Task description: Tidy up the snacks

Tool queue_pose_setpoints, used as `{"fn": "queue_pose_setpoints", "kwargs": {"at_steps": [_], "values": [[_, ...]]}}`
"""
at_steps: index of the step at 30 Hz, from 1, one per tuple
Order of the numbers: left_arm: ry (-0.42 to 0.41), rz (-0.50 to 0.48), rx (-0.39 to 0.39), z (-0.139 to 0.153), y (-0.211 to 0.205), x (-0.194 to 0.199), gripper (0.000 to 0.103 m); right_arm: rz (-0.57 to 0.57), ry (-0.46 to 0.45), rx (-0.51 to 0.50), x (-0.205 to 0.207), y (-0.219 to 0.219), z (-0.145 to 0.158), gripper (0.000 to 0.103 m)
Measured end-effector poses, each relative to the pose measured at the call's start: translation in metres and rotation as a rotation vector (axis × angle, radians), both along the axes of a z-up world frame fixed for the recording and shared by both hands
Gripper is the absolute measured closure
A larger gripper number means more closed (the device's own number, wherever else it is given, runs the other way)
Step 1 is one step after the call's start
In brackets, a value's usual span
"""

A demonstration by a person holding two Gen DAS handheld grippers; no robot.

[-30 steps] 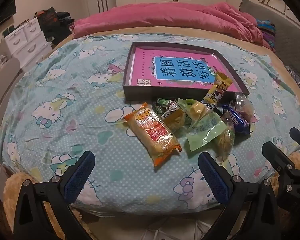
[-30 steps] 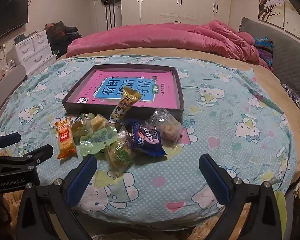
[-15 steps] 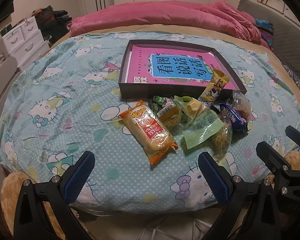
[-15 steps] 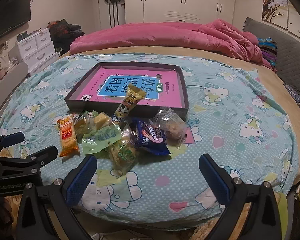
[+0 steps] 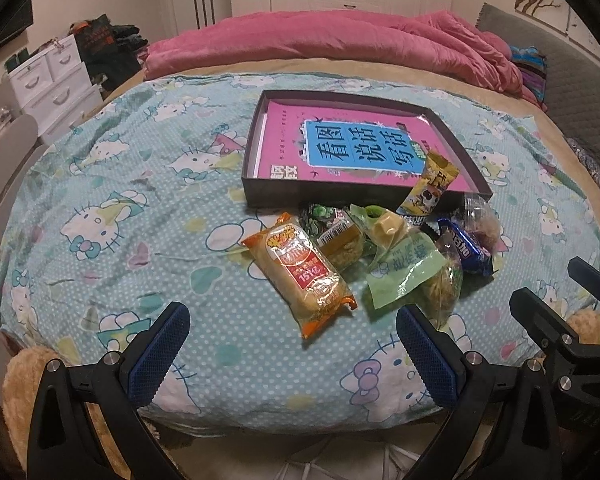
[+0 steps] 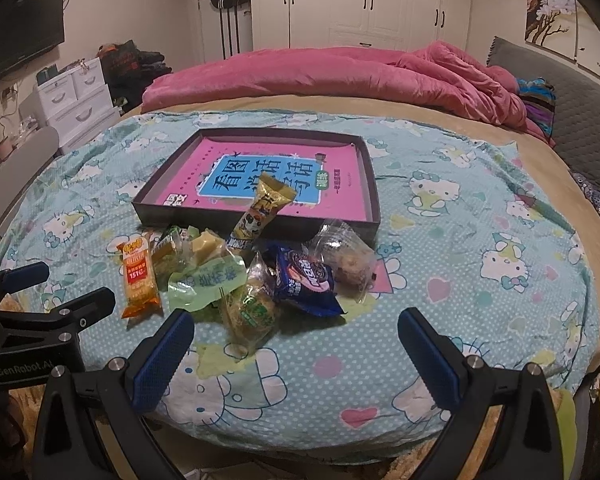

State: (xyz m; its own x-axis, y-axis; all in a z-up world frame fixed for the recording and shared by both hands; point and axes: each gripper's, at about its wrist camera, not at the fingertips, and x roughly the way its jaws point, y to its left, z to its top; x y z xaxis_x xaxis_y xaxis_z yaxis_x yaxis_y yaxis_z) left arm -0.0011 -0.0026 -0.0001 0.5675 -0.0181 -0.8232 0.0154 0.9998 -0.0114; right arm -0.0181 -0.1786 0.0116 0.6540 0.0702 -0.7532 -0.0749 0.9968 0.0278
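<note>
Several snack packets lie heaped on a Hello Kitty bedspread in front of a dark shallow tray (image 5: pixel 260 200) (image 6: pixel 374 184) that holds a pink book. An orange cake packet (image 5: pixel 300 276) (image 6: pixel 139 276) lies at the heap's left, a green packet (image 5: pixel 404 272) (image 6: pixel 204 280) in the middle, a blue Oreo packet (image 5: pixel 468 248) (image 6: pixel 304 280) to the right. A yellow packet (image 5: pixel 432 188) (image 6: pixel 262 208) leans on the tray's front wall. My left gripper (image 5: pixel 292 348) hangs open near the bed's front edge, below the orange packet. My right gripper (image 6: pixel 296 352) is open too, just short of the heap.
A pink duvet (image 6: pixel 340 76) is bunched at the bed's far side. White drawers (image 5: pixel 56 76) and a chair back (image 5: pixel 4 160) stand to the left. A grey headboard (image 6: pixel 580 112) runs along the right. The bedspread is bare left and right of the heap.
Both grippers have risen and tilted up a little, so the bed sits lower in both views. The snacks and tray have not moved. Both grippers stay open.
</note>
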Motion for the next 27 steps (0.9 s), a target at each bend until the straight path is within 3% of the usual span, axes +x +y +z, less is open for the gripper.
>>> {"fn": "queue_pose_setpoints", "kwargs": {"at_steps": [27], "values": [[-0.046, -0.003, -0.012, 0.012, 0.003, -0.004, 0.0, -0.005, -0.037, 0.011, -0.002, -0.003, 0.01, 0.0]]}}
